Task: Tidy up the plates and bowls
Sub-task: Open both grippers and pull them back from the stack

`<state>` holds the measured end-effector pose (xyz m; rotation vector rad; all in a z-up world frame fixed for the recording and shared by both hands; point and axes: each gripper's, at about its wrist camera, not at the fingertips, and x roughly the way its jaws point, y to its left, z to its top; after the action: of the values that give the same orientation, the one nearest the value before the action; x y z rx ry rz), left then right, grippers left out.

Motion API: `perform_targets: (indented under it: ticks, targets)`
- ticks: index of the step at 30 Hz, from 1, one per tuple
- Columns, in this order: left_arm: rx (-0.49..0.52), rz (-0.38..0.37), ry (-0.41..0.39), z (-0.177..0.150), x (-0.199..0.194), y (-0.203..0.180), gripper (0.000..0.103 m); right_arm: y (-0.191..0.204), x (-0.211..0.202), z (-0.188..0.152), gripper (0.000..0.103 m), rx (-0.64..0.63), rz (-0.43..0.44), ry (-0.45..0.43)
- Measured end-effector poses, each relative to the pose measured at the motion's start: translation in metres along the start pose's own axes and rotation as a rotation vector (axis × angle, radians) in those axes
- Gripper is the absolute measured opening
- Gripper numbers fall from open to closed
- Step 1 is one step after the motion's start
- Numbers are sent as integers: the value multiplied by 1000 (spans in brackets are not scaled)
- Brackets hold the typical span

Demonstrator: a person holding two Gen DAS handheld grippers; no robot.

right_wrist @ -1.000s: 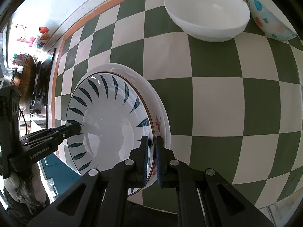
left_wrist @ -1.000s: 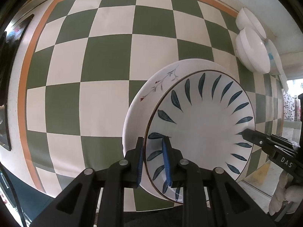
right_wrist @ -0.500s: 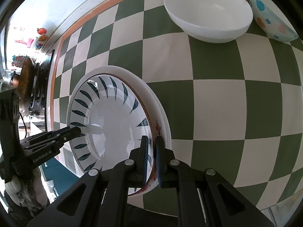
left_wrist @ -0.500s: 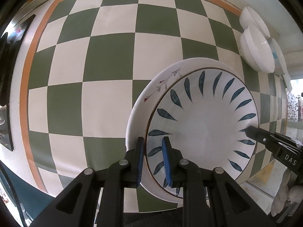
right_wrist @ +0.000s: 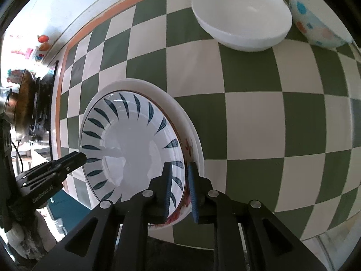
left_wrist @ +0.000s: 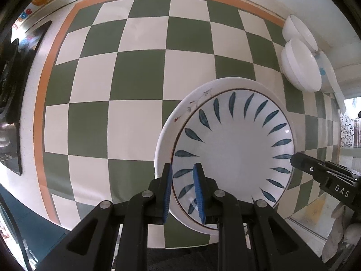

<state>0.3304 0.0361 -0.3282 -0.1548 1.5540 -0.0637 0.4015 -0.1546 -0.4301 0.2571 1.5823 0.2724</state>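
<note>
A blue-leaf plate (left_wrist: pixel 234 155) sits on top of a larger white floral plate (left_wrist: pixel 180 117) on the green-and-white checkered table. My left gripper (left_wrist: pixel 183 169) is shut on the near rim of the blue-leaf plate. My right gripper (right_wrist: pixel 179 169) is shut on the opposite rim of the same plate (right_wrist: pixel 126 144), with the floral plate (right_wrist: pixel 191 135) just under it. Each gripper shows in the other's view, the right one (left_wrist: pixel 297 160) and the left one (right_wrist: pixel 76 158).
Two white bowls (left_wrist: pixel 300 67) and a dotted bowl stand at the table's far right corner; in the right wrist view a white bowl (right_wrist: pixel 241 15) and a dotted bowl (right_wrist: pixel 315 20) are at the back. A stove with pans (right_wrist: pixel 27 103) lies to the left.
Both grippers and the plates have shifted a little toward the table's near edge; the grips stay the same.
</note>
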Motion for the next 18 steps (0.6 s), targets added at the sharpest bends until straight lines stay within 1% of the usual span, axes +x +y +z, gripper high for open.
perform_targets:
  ticks: [3, 5, 8, 9, 10, 11, 12, 13, 14, 15, 16, 18]
  targets:
    - [13, 11, -23, -5, -9, -4, 17, 7, -7, -6, 17, -24, -27, -12]
    - [23, 18, -42, -11, -17, -7, 17, 14, -14, -16, 21, -46, -63, -21]
    - [43, 13, -76, -24, -38, -10, 18, 22, -26, -33, 26, -68, -94, -42]
    - [48, 10, -85, -27, -43, -10, 19, 26, -32, -39, 29, -76, -99, -53]
    - [54, 7, -95, -31, -50, -11, 25, 29, -38, -46, 34, -81, -107, -65]
    - [61, 14, -110, -37, -59, -12, 32, 33, -46, -54, 36, -86, -114, -80]
    - [64, 19, -119, -40, -64, -14, 34, 37, -55, -62, 43, -93, -119, -101]
    - [71, 17, -133, -44, -71, -15, 41, 40, -63, -68, 52, -96, -121, -116]
    - [77, 20, -149, -50, -80, -15, 59, 43, -71, -74, 57, -96, -116, -134]
    - [77, 23, -161, -53, -85, -15, 69, 46, -80, -82, 64, -93, -104, -152]
    - [78, 21, -175, -58, -93, -15, 81, 48, -87, -87, 70, -89, -96, -164]
    - [81, 20, -196, -65, -104, -14, 82, 54, -103, -99, 75, -87, -97, -195]
